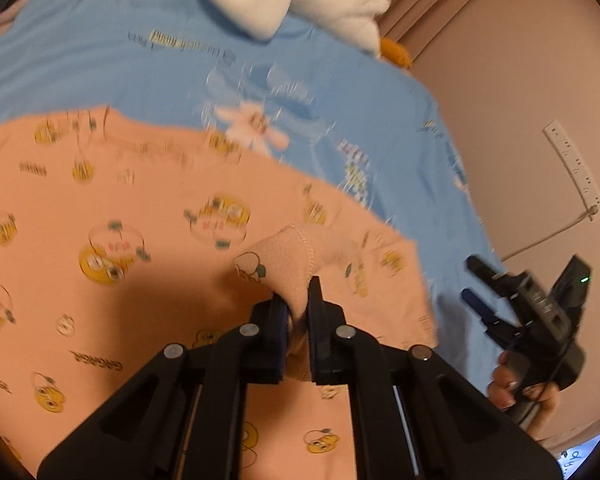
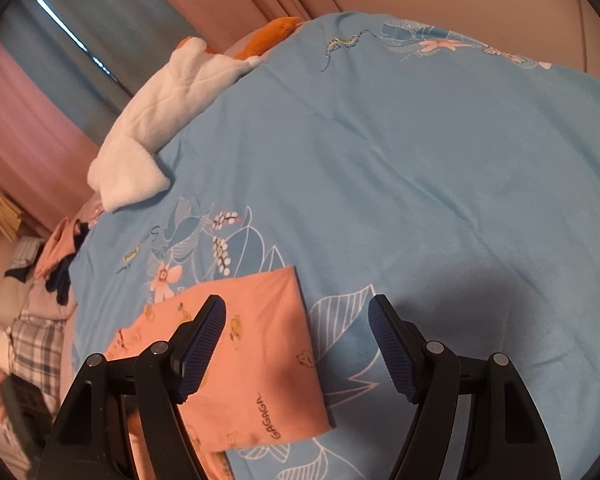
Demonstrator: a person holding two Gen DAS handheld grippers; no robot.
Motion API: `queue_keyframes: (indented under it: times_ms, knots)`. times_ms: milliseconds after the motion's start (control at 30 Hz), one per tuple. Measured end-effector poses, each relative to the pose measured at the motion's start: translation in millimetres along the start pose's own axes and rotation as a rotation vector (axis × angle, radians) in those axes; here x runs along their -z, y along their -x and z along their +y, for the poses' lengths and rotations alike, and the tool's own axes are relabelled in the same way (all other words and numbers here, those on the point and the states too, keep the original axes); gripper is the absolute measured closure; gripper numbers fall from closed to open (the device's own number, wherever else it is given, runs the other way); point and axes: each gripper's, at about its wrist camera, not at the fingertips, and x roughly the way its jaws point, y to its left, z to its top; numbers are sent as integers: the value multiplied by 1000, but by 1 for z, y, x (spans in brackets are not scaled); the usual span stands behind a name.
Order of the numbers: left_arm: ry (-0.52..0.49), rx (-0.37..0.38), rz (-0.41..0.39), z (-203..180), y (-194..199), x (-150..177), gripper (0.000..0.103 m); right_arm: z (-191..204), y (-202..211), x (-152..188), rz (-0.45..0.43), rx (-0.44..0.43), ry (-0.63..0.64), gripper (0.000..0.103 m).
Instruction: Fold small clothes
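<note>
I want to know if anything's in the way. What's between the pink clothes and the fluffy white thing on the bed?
Only bare blue bedcover lies between the pink garment and the white fluffy thing, seen in the right wrist view.

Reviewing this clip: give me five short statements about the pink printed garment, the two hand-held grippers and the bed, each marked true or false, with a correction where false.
1. The left hand-held gripper is shut on a bunched-up fold of the pink printed garment. True.
2. The right hand-held gripper grips the garment too. False: its jaws stand wide open with nothing pinched.
3. The garment lies on a blue floral bedcover. True.
4. A white plush toy lies on top of the garment. False: it lies apart, near the bed's far edge.
5. The garment is plain, without print. False: it bears yellow cartoon figures and lettering.
</note>
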Motion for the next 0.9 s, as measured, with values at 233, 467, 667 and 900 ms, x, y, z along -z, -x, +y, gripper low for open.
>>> queue_keyframes:
  times_ms: [233,467,667,900]
  knots:
    - [-5,-5,-86,-2,29,-22,96,3,-1,-1,3,-12,16,29]
    - [19,-32,-121,11,44,-31,96,8,-1,1,6,-17,29,29]
    - [32,-24,-143,22,62,-38,97,16,-2,4,12,-32,51,29]
    - [65,-56,-176,38,78,-43,97,34,-3,10,19,-57,102,29]
